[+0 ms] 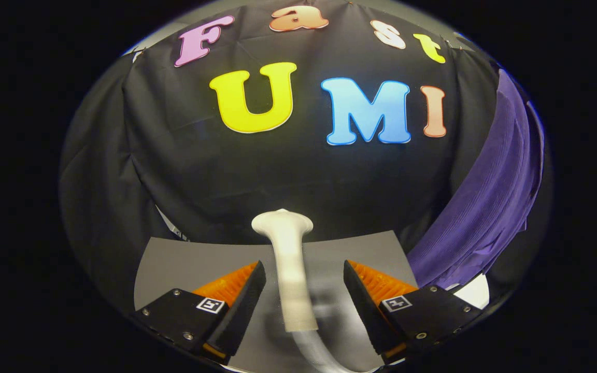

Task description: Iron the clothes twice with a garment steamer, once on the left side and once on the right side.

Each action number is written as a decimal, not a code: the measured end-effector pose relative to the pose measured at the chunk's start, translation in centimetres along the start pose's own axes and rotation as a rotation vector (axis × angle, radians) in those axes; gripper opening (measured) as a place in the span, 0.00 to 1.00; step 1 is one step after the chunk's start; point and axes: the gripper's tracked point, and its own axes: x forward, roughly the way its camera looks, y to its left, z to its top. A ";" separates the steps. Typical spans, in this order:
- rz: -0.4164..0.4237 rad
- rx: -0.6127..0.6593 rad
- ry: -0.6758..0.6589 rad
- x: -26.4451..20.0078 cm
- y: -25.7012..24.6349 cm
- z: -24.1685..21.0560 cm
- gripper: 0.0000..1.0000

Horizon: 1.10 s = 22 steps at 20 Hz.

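Gripper fingers spread wide w/ white steamer handle upright btwn them, touching neither, head just beyond tips over grey table, purple garment hanging off to right by black cloth wall.

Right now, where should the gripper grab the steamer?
Grip the steamer on its straight handle, below the flared head. It lies lengthwise between the open fingers, head pointing away, so probably just close from both sides where the gripper is.
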 end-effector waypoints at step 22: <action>-0.004 -0.083 0.020 -0.2 1.1 -1.6 0.31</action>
